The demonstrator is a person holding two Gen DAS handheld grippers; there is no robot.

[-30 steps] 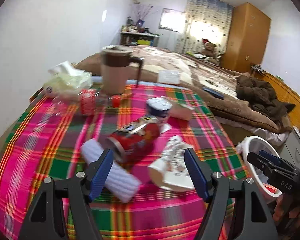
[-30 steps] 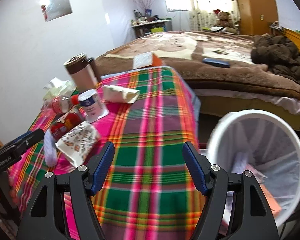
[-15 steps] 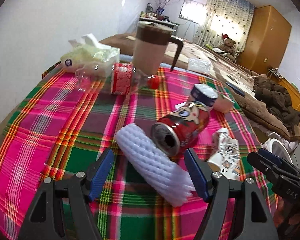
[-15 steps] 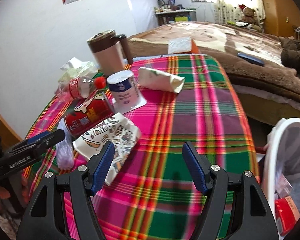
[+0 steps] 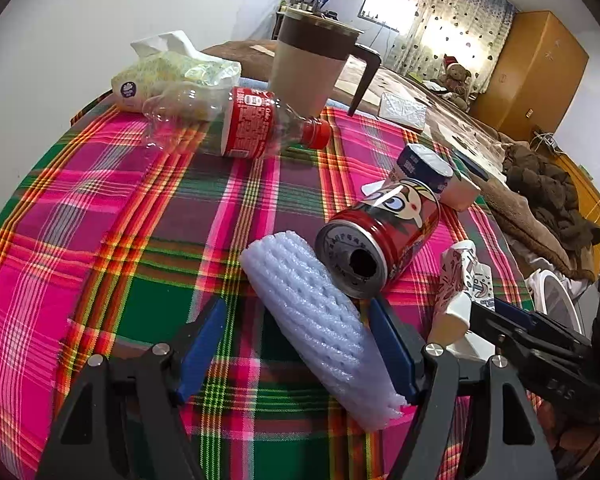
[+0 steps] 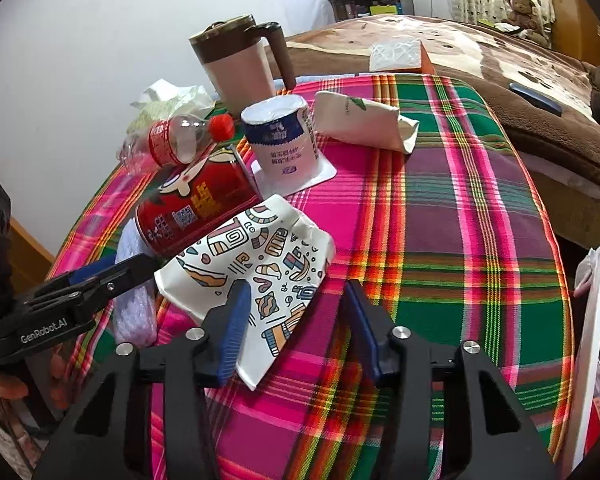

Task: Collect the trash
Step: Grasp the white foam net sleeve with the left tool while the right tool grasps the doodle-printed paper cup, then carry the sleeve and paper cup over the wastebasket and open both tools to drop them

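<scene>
left wrist view:
foam: white ribbed foam net sleeve [image 5: 320, 320], soft tube shape, lying diagonally on the plaid cloth of the desk [image 5: 120, 240], between the blue pads
can: red soda can [image 5: 380, 240] on its side, open top facing camera, touching the foam's far end
bottle: clear crushed plastic bottle [image 5: 240, 124], red label and cap, lying by the tan lidded mug [image 5: 312, 68]
change: camera closer and lower than 0.5 s ago; foam now sits inside the fingers
left claw [image 5: 300, 352]: wide open around the foam, right pad just beside it, grips nothing

right wrist view:
paper: flattened printed paper cup [image 6: 256, 280], creased, lying beside the can
yogurt cup: white, blue label, upside down [image 6: 284, 140]
bin: white rim [image 6: 592, 300] at right edge, off the desk
change: paper cup nearer than before
right claw [image 6: 296, 328]: wide open, left pad over the cup's edge, contact unclear, holds nothing
</scene>
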